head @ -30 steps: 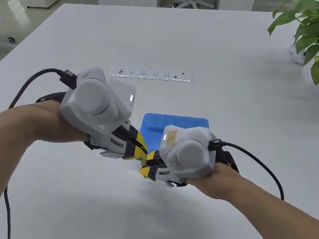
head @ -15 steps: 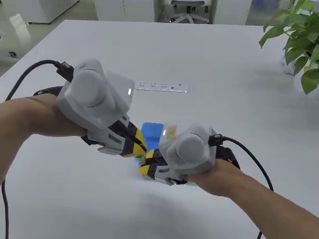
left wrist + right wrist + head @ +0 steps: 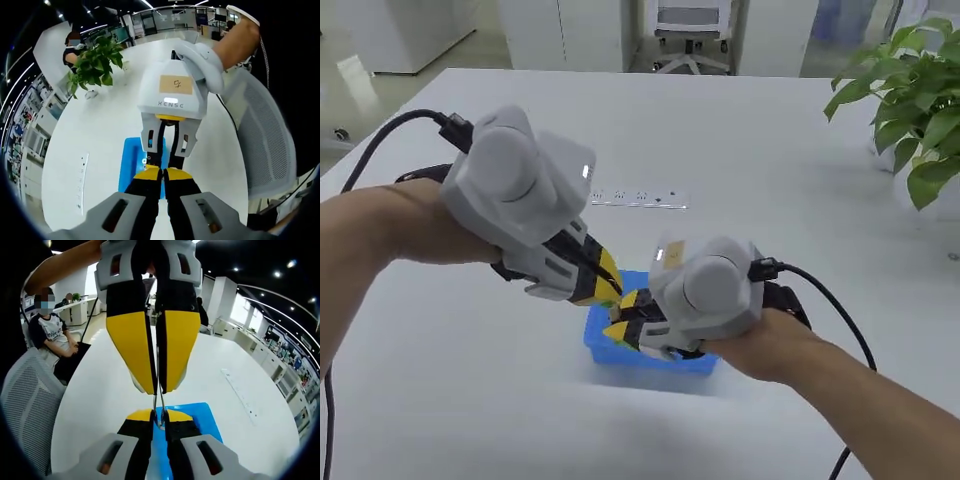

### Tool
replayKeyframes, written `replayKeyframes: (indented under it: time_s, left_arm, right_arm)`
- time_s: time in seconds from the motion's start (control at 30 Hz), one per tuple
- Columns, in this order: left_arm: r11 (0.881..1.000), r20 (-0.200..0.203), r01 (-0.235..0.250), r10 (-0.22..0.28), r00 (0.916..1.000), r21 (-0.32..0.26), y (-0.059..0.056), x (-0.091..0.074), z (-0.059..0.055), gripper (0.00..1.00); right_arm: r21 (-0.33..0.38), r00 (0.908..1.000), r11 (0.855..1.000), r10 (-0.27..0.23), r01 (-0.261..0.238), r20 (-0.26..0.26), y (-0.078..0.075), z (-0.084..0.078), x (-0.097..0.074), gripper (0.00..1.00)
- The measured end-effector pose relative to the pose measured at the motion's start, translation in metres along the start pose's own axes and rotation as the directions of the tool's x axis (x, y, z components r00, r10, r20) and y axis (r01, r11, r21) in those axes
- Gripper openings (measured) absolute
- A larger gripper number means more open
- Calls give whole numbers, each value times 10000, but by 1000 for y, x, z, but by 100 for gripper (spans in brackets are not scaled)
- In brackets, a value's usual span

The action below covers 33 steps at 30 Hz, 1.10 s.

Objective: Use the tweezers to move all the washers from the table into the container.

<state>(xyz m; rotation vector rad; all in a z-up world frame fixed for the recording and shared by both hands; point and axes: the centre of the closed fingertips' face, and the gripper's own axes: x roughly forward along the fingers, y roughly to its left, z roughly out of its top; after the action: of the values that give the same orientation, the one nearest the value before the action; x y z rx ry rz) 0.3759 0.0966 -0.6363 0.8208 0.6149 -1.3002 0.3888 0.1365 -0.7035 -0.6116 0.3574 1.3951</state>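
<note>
Steel-grey and hair-thin, the tweezers (image 3: 158, 402) show as a slim sliver held in the air just above the blue container (image 3: 202, 422) on the white table (image 3: 770, 180), where two grippers meet tip to tip. The left gripper (image 3: 161, 174) is pressed together on them, while the right gripper (image 3: 159, 416) has its jaws nearly together around their lower end, though whether it truly clamps them is too fine to tell. They look light, springy and slick, so they are best pinched across the flat arms partway along, gently enough that the points stay aligned.
</note>
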Motion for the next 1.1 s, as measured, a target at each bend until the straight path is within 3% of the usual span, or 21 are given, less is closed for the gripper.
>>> replayKeyframes:
  time_s: [0.53,1.1]
  left_arm:
    - [9999,-24,13,-13,10000,114,26,19,-2,6]
    - [9997,-30,170,-171,9998,-182,42,54,-21,6]
  right_arm:
    - [-76,9999,10000,-63,62,-129,-29,-19,3,10]
    - [359,9993,9992,196,-185,-309,-42,-56,19,10]
